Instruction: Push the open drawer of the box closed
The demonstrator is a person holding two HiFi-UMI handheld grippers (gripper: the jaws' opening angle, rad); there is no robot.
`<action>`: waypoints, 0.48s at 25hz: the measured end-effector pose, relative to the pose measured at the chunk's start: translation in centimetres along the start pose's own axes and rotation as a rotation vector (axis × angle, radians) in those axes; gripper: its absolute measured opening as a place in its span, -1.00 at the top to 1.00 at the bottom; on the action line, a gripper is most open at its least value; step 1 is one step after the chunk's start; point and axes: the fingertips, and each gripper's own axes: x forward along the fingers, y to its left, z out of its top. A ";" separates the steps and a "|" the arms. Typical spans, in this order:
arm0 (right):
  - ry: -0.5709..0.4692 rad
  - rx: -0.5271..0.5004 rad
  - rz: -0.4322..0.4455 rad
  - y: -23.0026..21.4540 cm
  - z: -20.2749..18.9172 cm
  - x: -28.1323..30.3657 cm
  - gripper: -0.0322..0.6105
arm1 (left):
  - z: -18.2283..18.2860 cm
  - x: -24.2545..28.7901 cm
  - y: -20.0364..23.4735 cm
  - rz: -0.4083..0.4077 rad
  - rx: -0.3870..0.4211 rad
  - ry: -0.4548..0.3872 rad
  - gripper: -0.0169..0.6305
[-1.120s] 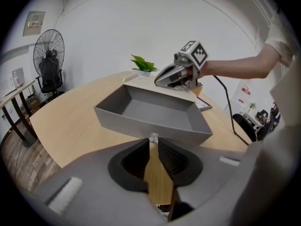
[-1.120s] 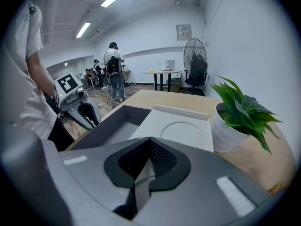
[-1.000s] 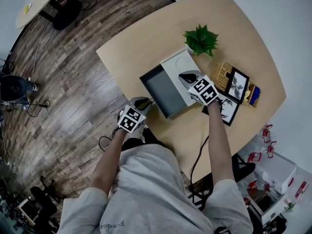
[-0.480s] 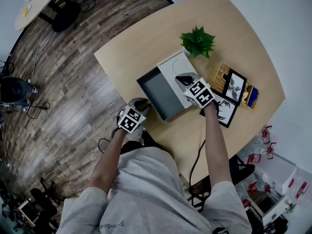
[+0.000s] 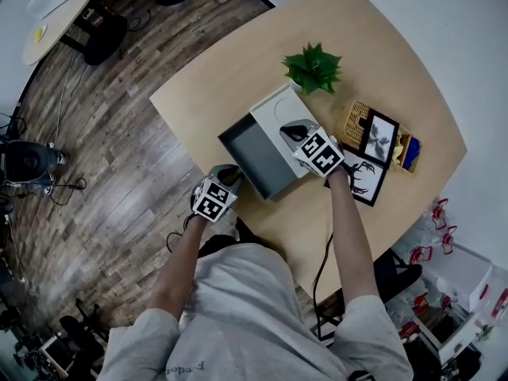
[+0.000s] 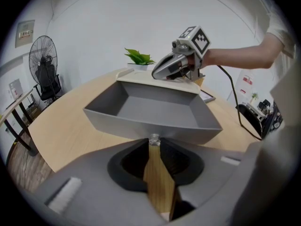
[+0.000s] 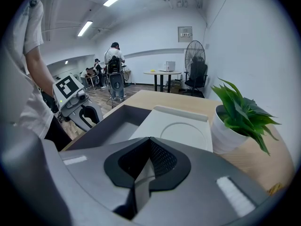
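A white box (image 5: 282,113) stands on the round wooden table (image 5: 373,62), its grey drawer (image 5: 252,159) pulled out toward me and empty. My left gripper (image 5: 230,173) is shut, and its tips sit right at the small knob (image 6: 154,139) on the drawer's front wall (image 6: 141,125). My right gripper (image 5: 290,131) is shut too and rests over the near edge of the box's white top (image 7: 181,126). In the right gripper view the open drawer (image 7: 110,126) lies to the left, with the left gripper (image 7: 77,106) behind it.
A potted green plant (image 5: 313,67) stands just behind the box. Picture frames (image 5: 373,145) and a wicker basket (image 5: 355,117) lie to the box's right. The table's edge (image 5: 186,133) runs close beside the drawer's left side, with wooden floor below.
The left gripper has edged slightly closer to the drawer's front. The drawer is still as far out, and the right gripper has stayed over the box top.
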 end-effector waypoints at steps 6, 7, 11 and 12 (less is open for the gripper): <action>-0.002 0.001 -0.004 -0.2 0.0 0.0 0.89 | 0.4 -0.4 0.1 0.015 -0.003 -0.004 0.55; -0.001 0.001 -0.004 -0.2 0.0 0.1 0.89 | 0.4 -0.3 0.1 0.017 -0.003 -0.009 0.55; 0.007 0.005 0.005 0.1 -0.1 0.0 0.89 | 0.6 -0.4 0.0 0.016 -0.008 -0.018 0.55; 0.005 0.001 0.003 0.0 -0.1 0.0 0.89 | 0.8 -0.3 0.0 0.015 -0.007 -0.019 0.55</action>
